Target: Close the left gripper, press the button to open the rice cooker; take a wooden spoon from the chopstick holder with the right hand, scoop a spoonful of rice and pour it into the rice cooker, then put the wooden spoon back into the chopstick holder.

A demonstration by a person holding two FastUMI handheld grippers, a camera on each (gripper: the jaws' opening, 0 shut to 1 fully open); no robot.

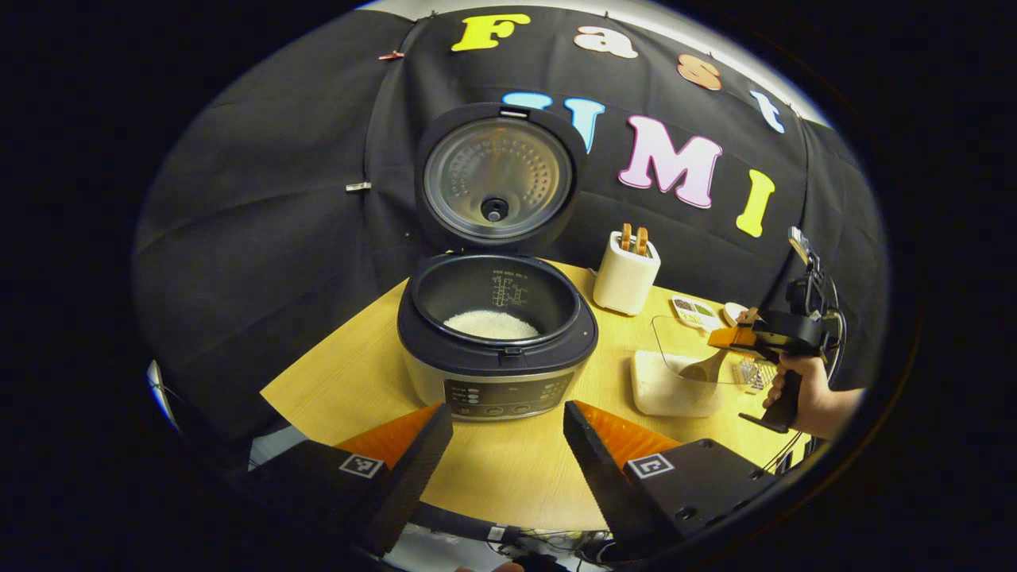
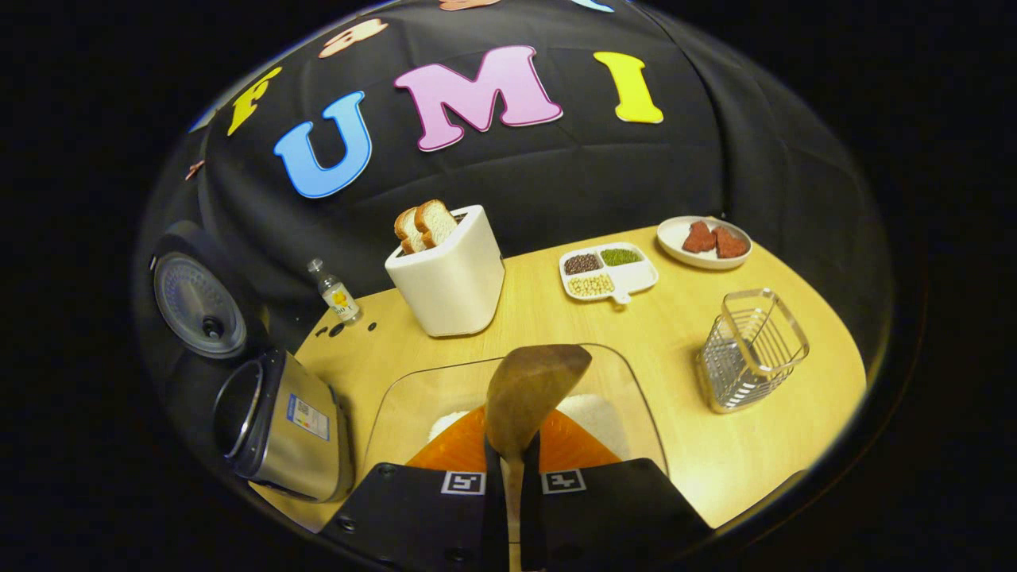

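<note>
My right tool [image 2: 512,465] pinches the wooden spoon [image 2: 528,393] by its handle, fingers pressed together on it, the bowl of the spoon poised over the clear rice container [image 2: 636,389] with white rice [image 2: 592,413] inside. From my left tool's view, that spoon [image 1: 703,369] hangs just above the container [image 1: 675,349] near the worktop's [image 1: 508,469] right edge. The rice cooker [image 1: 496,342] stands at the middle of the worktop, lid up, some rice in its pot. My left tool [image 1: 508,445] hovers before it, fingers spread and empty. The wire chopstick holder [image 2: 751,349] sits toward the right edge, the toaster [image 2: 449,274] with bread behind.
</note>
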